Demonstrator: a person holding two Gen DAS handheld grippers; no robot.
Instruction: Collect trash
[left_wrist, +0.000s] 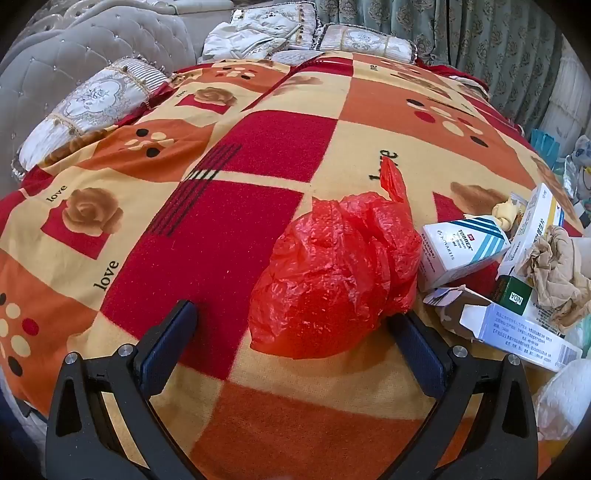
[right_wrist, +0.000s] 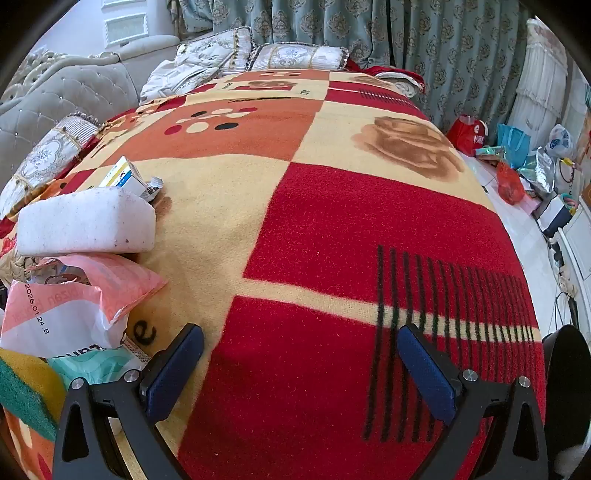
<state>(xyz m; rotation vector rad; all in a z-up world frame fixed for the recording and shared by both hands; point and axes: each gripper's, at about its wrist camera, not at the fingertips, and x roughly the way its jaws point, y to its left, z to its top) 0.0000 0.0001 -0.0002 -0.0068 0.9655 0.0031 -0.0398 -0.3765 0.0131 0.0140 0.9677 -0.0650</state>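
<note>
1. The left gripper (left_wrist: 291, 325) is hovering over the patterned blanket (left_wrist: 258, 147), its fingers spread wide and gripping nothing; the right-hand pad (left_wrist: 413, 354) is sitting at the lower edge of the red plastic bag (left_wrist: 336, 273), though whether it is actually touching the film is hard to tell from this angle.
2. That bag is lying crumpled just ahead of the jaws, toward 1 o'clock in the left wrist view, with one handle sticking up at its far side.
3. Trash is piling at 3 o'clock of the bag: a torn white carton (left_wrist: 509, 328) nearest, a green box (left_wrist: 513, 295) behind it, a blue-striped medicine box (left_wrist: 461, 251) touching the bag's right side, crumpled brown paper (left_wrist: 554, 273) lying across the heap, and a long white box (left_wrist: 532, 229) farther back.
4. The right gripper (right_wrist: 301, 365) is also hanging wide open and empty above a red square of the blanket.
5. In the right wrist view, litter is lying at 9 o'clock: a yellow-green sponge (right_wrist: 26, 395) nearest, then a pink-and-white wrapper (right_wrist: 74, 302), a white foam block (right_wrist: 88, 225), and a small blue-and-yellow box (right_wrist: 125, 177) beyond.
6. Farthest off, pillows (right_wrist: 299, 55) are resting at the head of the bed at 12 o'clock, before a patterned curtain (right_wrist: 424, 33).
</note>
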